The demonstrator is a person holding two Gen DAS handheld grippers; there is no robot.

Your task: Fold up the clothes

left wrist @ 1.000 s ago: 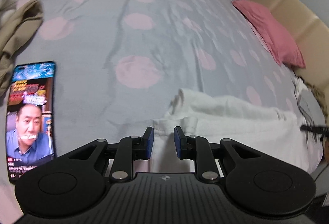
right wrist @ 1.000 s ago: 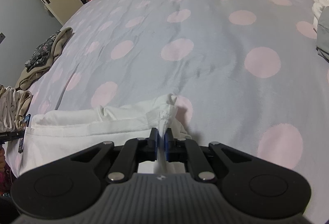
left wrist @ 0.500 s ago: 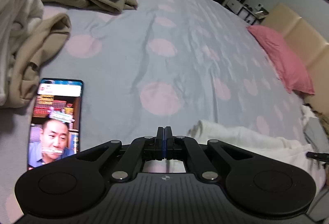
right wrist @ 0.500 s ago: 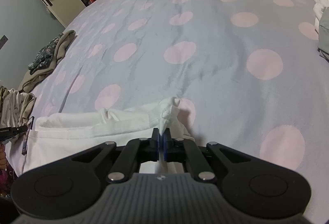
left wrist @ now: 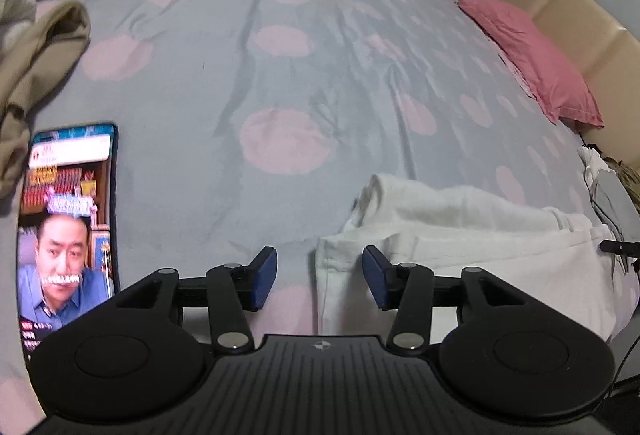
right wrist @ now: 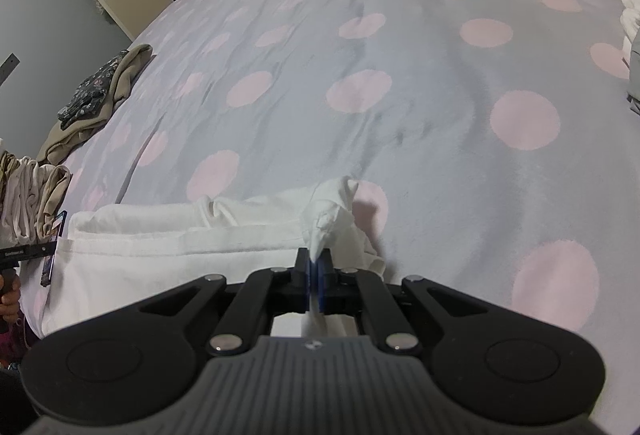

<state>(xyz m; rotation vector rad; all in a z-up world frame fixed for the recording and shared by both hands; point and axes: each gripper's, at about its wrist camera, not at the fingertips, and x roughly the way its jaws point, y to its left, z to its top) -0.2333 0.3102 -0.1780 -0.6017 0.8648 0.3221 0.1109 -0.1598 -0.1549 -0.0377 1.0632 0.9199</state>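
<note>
Here, through the left wrist, my left gripper is opening over the white garment's hemmed corner on the dotted bedsheet, while the right wrist shows my right gripper clamped on its bunched opposite corner.

My count: two tongs, one white garment, one phone, one pink pillow, one bed.

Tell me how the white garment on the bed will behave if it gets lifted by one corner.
The white garment is probably floppy: it bunches where the right gripper pinches it. It likely sags and unfolds, since its layers lie loose. It seems light: thin cloth, soft wrinkles.
</note>
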